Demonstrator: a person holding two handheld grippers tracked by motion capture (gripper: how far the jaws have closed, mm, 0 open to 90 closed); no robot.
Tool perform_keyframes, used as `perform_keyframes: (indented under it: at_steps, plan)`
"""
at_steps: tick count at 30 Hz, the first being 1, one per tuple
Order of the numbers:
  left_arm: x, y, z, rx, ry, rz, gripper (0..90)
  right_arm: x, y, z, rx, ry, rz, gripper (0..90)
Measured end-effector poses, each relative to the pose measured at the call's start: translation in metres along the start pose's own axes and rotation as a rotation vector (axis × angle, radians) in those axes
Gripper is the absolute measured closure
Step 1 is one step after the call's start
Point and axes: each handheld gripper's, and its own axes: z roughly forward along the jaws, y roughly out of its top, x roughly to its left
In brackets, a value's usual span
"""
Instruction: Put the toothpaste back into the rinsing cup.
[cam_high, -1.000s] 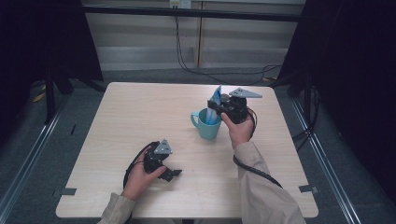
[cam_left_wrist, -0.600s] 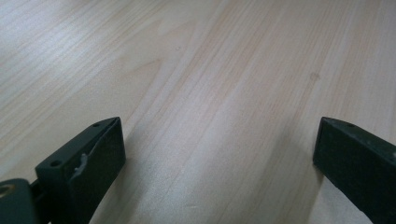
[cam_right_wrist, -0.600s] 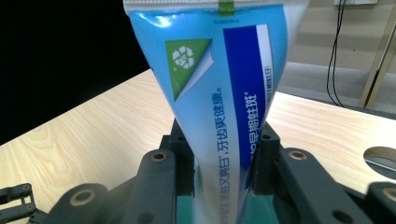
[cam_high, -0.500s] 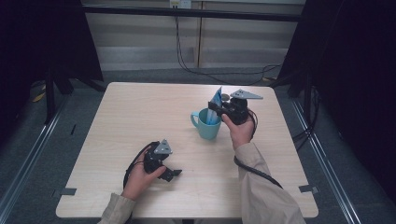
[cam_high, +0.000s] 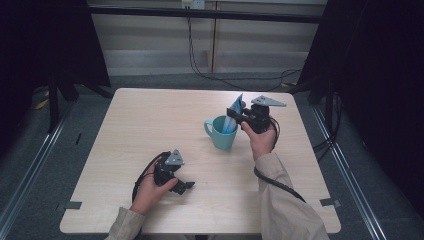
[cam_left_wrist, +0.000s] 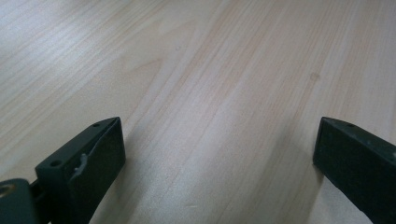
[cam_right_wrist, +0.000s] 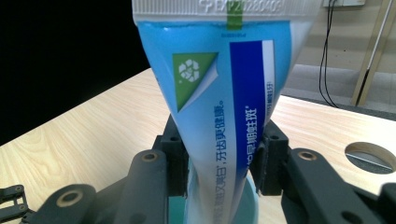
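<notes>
A blue and white toothpaste tube (cam_right_wrist: 219, 93) stands crimp end up in a teal mug (cam_high: 221, 136) right of the table's middle. My right gripper (cam_right_wrist: 220, 158) reaches the tube (cam_high: 234, 112) from the right, just above the mug's rim. Its jaws have just been opening, but both pads still touch the tube's sides. My left gripper (cam_high: 182, 182) rests near the table's front edge, its jaws wide open (cam_left_wrist: 219, 149) over bare wood with nothing between them.
The light wooden table (cam_high: 150, 125) has a round cable hole (cam_right_wrist: 371, 156) near its edge. Cables hang by the wall behind (cam_high: 200, 60). Dark curtains stand at both sides. Bare wood spreads to the left of the mug.
</notes>
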Motion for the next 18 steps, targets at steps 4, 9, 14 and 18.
perform_keyframes:
  at_steps: [4,9,14,18]
  plan:
    - [0.0,0.0,-0.0002,0.003,0.0,0.001,2.0,-0.0029,-0.0003,-0.0028,0.005,-0.014,-0.005,60.8]
    - [0.0,0.0,-0.0001,0.003,0.001,0.002,2.0,-0.0052,-0.0004,-0.0057,0.004,-0.021,-0.001,59.9]
    - [0.0001,0.0001,-0.0001,0.003,0.001,0.003,2.0,-0.0066,-0.001,-0.0064,0.003,-0.026,-0.005,58.9]
    - [0.0001,0.0001,-0.0001,0.003,0.001,0.003,2.0,-0.0081,-0.0011,-0.0076,0.006,-0.031,-0.004,58.3]
